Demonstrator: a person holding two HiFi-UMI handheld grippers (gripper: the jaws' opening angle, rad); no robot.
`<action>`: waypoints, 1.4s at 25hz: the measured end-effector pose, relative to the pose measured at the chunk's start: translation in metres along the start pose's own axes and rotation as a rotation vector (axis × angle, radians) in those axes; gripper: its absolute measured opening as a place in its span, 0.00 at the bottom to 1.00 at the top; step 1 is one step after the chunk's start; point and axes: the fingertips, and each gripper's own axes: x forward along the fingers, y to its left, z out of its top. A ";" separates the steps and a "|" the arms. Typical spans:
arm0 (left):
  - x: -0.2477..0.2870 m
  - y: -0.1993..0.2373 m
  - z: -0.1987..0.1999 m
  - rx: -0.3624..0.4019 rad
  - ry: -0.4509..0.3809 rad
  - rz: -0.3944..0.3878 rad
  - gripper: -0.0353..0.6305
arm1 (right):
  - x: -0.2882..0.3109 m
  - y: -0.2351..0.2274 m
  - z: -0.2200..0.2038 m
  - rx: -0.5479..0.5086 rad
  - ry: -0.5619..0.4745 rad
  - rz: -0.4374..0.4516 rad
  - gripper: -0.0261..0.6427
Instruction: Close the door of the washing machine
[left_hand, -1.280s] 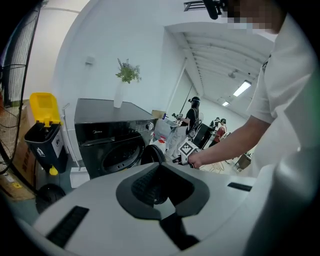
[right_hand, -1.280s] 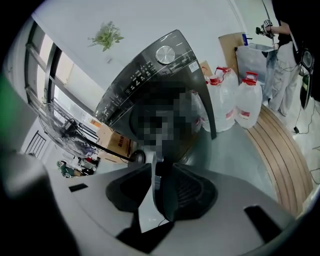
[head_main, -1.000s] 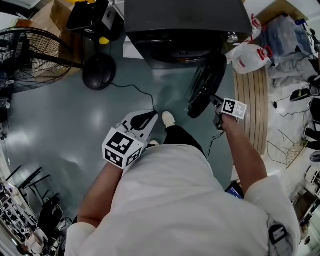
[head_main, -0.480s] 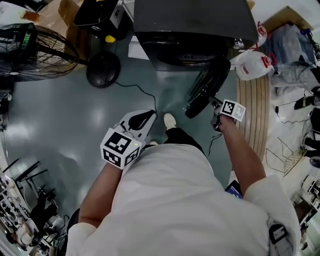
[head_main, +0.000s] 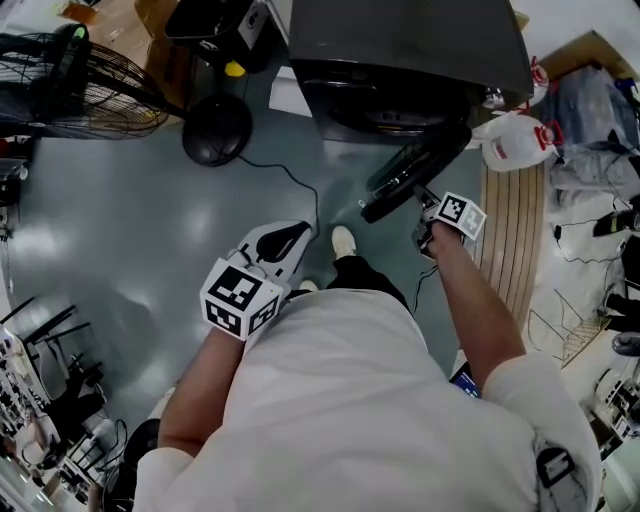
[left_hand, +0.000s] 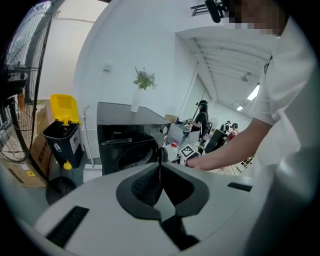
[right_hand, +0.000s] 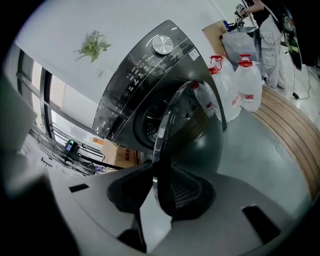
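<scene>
**Head view.**
- Washing machine: dark, front-loading, well ahead of both sets of jaws.
- Door: ajar, its free edge at the right gripper. A second ago it stood almost straight out from the front. Now it slants across the opening, and the right gripper has travelled with it.
- Left gripper: low before the person's body, well apart from the door, its place little changed.
- Jug: beyond the right jaws, to their right.

**Left gripper view.**
- Jaws clenched on each other, nothing between them.
- Machine far ahead of the tips.
- Yellow-lidded bin: ahead, off to the left.

**Right gripper view.**
- Jaws easing apart, with the door's rim between them and the pads on it.
- Drum opening: just beyond the rim.
</scene>
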 end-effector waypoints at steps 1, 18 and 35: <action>-0.002 0.002 -0.001 -0.005 -0.002 0.006 0.08 | 0.004 0.003 0.001 0.009 -0.002 0.004 0.21; -0.022 0.023 -0.011 -0.059 -0.013 0.105 0.08 | 0.059 0.052 0.021 0.128 -0.052 0.064 0.21; -0.025 0.035 -0.009 -0.083 0.000 0.175 0.08 | 0.104 0.080 0.054 0.198 -0.089 0.117 0.20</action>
